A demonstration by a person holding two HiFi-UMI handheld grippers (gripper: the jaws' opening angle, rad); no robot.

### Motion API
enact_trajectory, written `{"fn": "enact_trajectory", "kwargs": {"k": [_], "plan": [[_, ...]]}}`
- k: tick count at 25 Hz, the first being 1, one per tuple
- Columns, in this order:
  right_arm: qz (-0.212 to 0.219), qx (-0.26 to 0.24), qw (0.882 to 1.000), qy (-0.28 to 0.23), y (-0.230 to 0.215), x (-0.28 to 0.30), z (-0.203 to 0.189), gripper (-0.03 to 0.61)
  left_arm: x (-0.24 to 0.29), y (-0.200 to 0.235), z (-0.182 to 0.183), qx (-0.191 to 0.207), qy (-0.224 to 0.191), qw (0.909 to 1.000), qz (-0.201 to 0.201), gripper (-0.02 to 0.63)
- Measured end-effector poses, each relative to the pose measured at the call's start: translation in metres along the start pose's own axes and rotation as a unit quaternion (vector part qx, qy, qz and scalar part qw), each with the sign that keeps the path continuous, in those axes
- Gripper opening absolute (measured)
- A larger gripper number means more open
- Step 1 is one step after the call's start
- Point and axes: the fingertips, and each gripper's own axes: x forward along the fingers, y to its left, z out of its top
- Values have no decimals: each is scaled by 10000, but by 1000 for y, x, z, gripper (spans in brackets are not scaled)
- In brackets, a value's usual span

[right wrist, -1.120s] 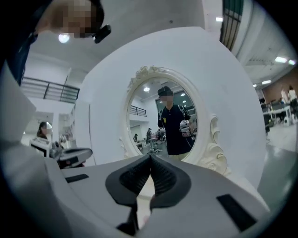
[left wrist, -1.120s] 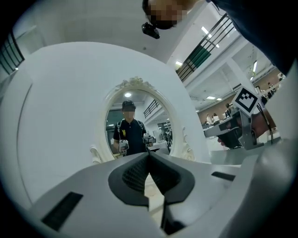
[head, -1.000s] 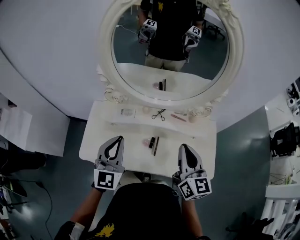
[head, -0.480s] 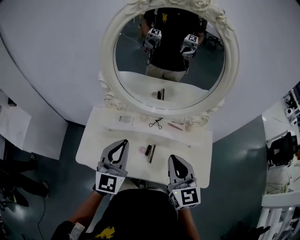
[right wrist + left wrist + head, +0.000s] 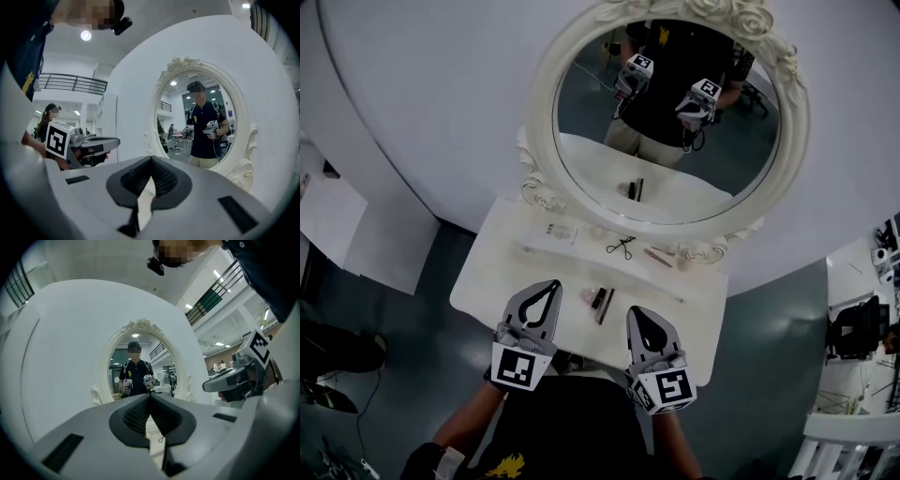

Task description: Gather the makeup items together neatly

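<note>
Here, both tools are poised at the near edge of the white dressing table (image 5: 487, 270), below the oval mirror (image 5: 670, 112). The left gripper (image 5: 552, 284) and the right gripper (image 5: 635, 311) each have their jaws pressed together with nothing between them, as each gripper's own view shows. Both point roughly level towards the mirror, one on either side of the front cluster: a pink round piece (image 5: 586, 296), a black tube (image 5: 597, 299) and a dark pencil (image 5: 606, 306), lying just beside one another near the table's middle. More makeup lies well apart from these, along the back ledge under the mirror: a flat packet (image 5: 558, 231), an eyelash curler (image 5: 621, 247) and a pink stick (image 5: 657, 257); the pale pieces beside them are too small to identify. The layout accounts for the stance: nothing is picked up yet, and the empty jaws probably flank the front cluster because it is the likely gathering spot, to which the ledge items would be carried. The jaws must part before any grasp; the pencil and the curler lie flat and probably call for a pinch from above
</note>
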Motion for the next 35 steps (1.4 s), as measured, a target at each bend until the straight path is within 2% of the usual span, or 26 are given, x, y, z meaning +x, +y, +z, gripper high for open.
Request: {"fn": "enact_trajectory", "kwargs": {"k": [2, 4, 8, 11, 19, 25, 29, 35], "plan": [[52, 35, 10000, -73, 2, 8, 3, 14, -3, 6, -4, -176, 25, 9998, 78, 10], [108, 61, 9998, -159, 6, 13, 8, 14, -3, 9, -4, -164, 20, 9998, 63, 11], [165, -27, 9997, -182, 8, 18, 15, 14, -1, 6, -3, 371, 106, 9992, -144, 10], [121, -32, 9997, -202, 6, 21, 17, 14, 2, 5, -3, 624, 168, 9975, -290, 10], [72, 18, 9997, -214, -3, 25, 16, 14, 8, 2, -8, 223, 104, 9992, -303, 10], [8, 10, 9999, -172, -8, 23, 13, 14, 11, -4, -13, 347, 173, 9981, -483, 11], [-31, 11, 9999, -155, -9, 21, 11, 14, 13, -6, -11, -133, 30, 9992, -381, 10], [-134, 26, 9997, -177, -15, 18, 10, 14, 19, -14, -13, -91, 81, 9985, -542, 11]]}}
